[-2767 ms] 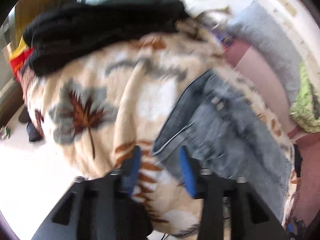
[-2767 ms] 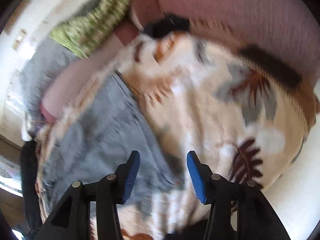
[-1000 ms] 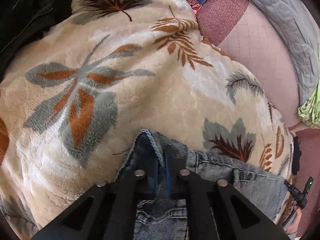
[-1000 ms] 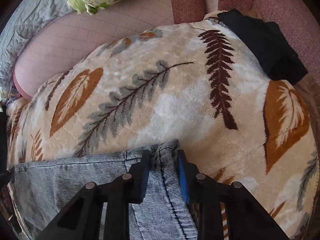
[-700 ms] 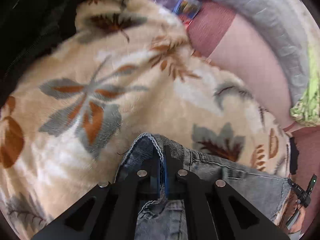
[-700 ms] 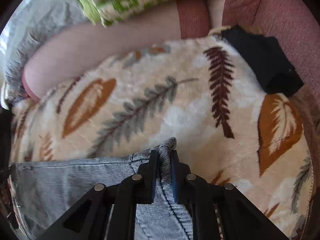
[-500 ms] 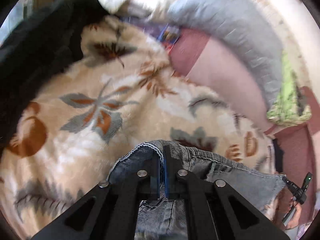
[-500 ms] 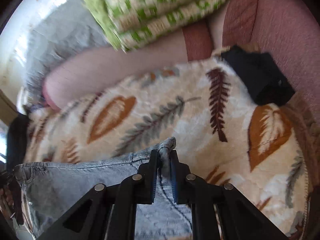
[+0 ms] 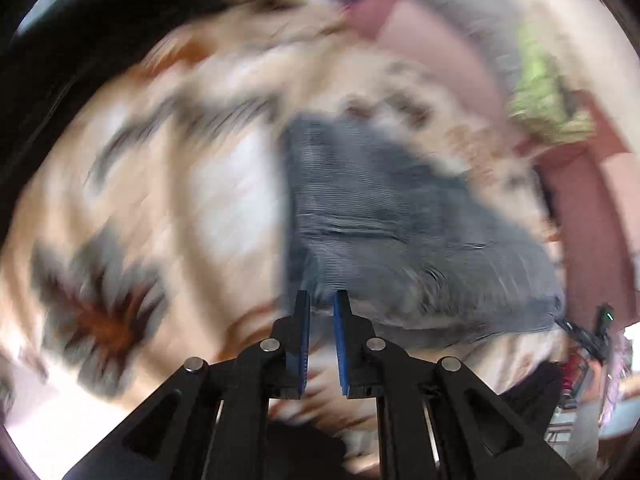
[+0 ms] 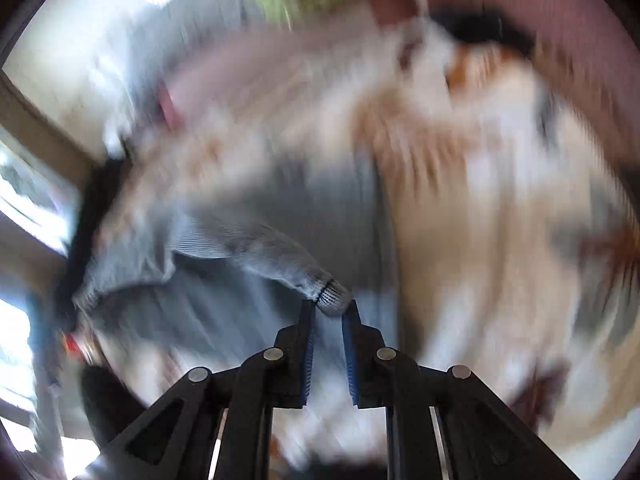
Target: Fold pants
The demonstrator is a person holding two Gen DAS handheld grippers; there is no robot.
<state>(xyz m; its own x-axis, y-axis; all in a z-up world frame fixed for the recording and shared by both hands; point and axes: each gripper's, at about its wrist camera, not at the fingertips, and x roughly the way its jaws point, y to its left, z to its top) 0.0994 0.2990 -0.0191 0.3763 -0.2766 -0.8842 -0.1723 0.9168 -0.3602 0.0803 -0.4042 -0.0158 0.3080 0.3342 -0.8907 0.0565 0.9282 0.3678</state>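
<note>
The grey-blue denim pants lie folded over on the leaf-patterned blanket; both views are blurred by motion. My left gripper sits at the near edge of the pants, its jaws a narrow gap apart, with nothing seen between them. In the right wrist view a rolled corner of the pants hangs off the tips of my right gripper, whose jaws stand slightly apart around it. The rest of the pants lie below it.
A pink sofa back and a green patterned pillow lie beyond the blanket. A dark garment is at the left, another black cloth at the far right. Grey quilt is at the back.
Both grippers carried the pants' edge over and back toward the near side, folding the pants. The left jaws parted and let go; the right jaws have loosened around the corner.
</note>
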